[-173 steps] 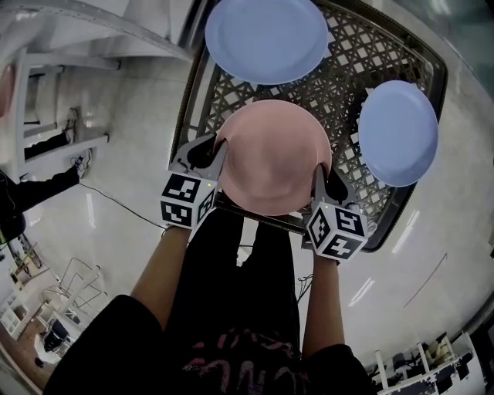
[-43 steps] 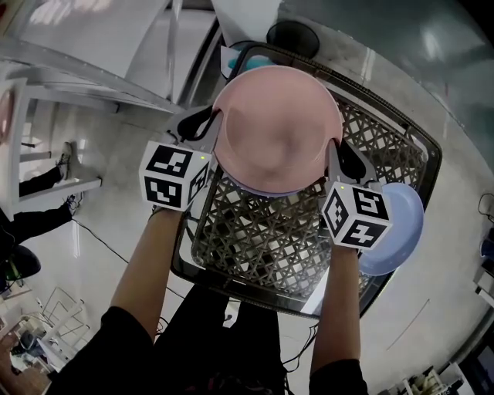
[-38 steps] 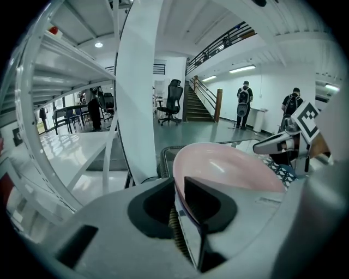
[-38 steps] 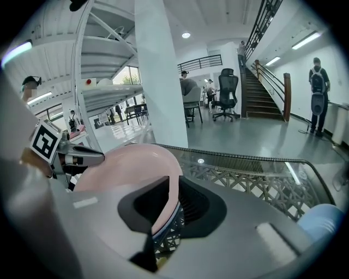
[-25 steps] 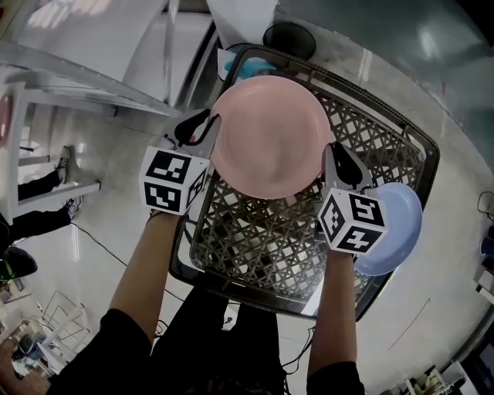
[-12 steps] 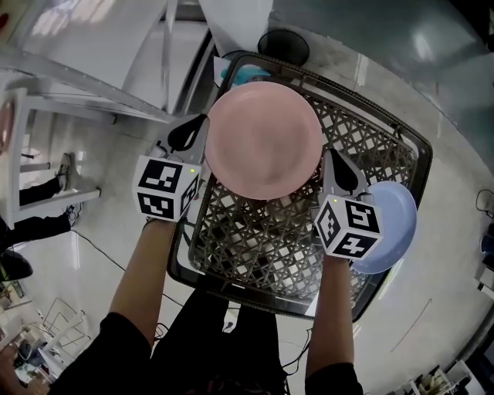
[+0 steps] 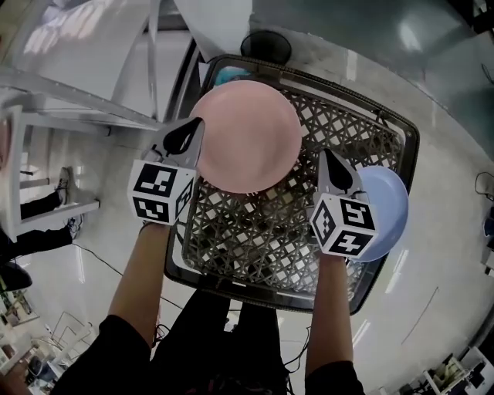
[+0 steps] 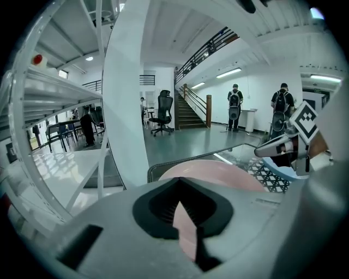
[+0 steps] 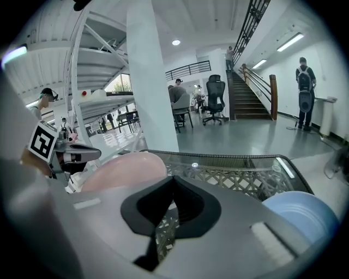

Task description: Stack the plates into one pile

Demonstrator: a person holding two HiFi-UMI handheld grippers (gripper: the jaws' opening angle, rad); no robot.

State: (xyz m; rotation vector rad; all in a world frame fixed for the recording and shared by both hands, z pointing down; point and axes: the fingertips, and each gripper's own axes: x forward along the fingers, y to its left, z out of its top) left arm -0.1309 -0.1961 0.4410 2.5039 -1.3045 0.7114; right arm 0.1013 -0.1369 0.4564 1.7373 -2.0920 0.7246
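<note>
A pink plate (image 7: 245, 135) lies at the far left of the lattice table (image 7: 262, 231); it also shows in the left gripper view (image 8: 218, 171) and the right gripper view (image 9: 122, 166). A sliver of light blue (image 7: 230, 75) peeks out at its far edge. A blue plate (image 7: 386, 204) (image 9: 300, 215) lies at the table's right edge. My left gripper (image 7: 187, 135) (image 8: 182, 210) sits just left of the pink plate. My right gripper (image 7: 328, 162) (image 9: 169, 210) is between the two plates. Both have just been closing, and both are shut with nothing between the jaws.
A white shelf frame (image 7: 77, 100) stands left of the table and a white column (image 7: 216, 19) with a round black base (image 7: 262, 46) behind it. Shiny floor surrounds the table. People (image 8: 234, 106) stand by a staircase far off.
Both grippers have let go of the pink plate, drawn back from its rim towards me and shut. The pink plate stays where it was set down.
</note>
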